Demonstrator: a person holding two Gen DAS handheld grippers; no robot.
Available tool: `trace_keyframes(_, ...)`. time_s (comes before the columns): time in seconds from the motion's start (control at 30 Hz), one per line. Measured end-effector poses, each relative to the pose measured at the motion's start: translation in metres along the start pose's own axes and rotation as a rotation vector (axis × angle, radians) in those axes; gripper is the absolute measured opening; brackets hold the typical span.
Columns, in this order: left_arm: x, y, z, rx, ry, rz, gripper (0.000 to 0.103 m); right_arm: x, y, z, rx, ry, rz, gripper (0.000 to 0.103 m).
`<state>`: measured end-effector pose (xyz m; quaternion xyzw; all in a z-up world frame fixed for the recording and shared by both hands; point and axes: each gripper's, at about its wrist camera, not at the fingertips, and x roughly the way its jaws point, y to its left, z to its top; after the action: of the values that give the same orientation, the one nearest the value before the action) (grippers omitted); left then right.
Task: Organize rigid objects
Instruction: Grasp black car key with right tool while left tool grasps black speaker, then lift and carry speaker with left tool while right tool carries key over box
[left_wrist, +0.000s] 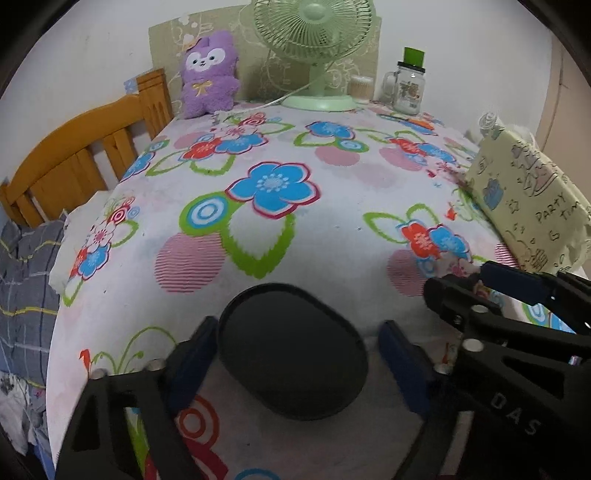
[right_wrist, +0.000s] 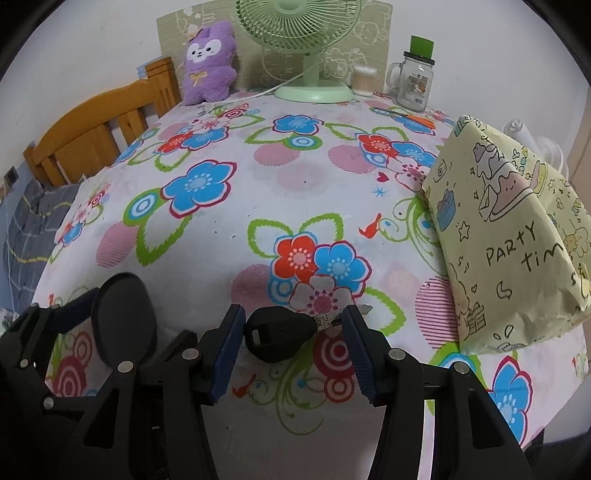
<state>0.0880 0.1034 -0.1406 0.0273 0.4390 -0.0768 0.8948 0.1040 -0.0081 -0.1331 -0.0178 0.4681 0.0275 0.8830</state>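
A flat black oval case (left_wrist: 291, 350) lies on the flowered tablecloth between the fingers of my left gripper (left_wrist: 295, 354), which is open around it with gaps on both sides. The case also shows in the right wrist view (right_wrist: 123, 319), with the left gripper beside it. A black-headed key (right_wrist: 280, 330) with a metal blade lies between the fingers of my right gripper (right_wrist: 293, 343), which is open. In the left wrist view the right gripper's fingers (left_wrist: 517, 280) show at the right edge.
A yellow wrapped box (right_wrist: 509, 236) stands at the right. At the back stand a green fan (right_wrist: 314, 44), a purple plush toy (right_wrist: 208, 62), a glass jar mug (right_wrist: 415, 77) and a cotton swab box (right_wrist: 364, 81). A wooden headboard (left_wrist: 85, 155) is left.
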Motion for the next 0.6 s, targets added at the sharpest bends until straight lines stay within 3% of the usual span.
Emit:
trace_keyframes(0.1, -0.001, -0.001, 0.001, 0.007, 0.002, -0.012, 0.070, -0.001, 0.000, 0.002, 0.000, -0.002, -0.002, 0.057)
trace_keyframes(0.6, -0.027, -0.015, 0.000, 0.024, -0.045, 0.018, 0.069, -0.024, -0.007, -0.003, 0.008, -0.037, 0.005, 0.057)
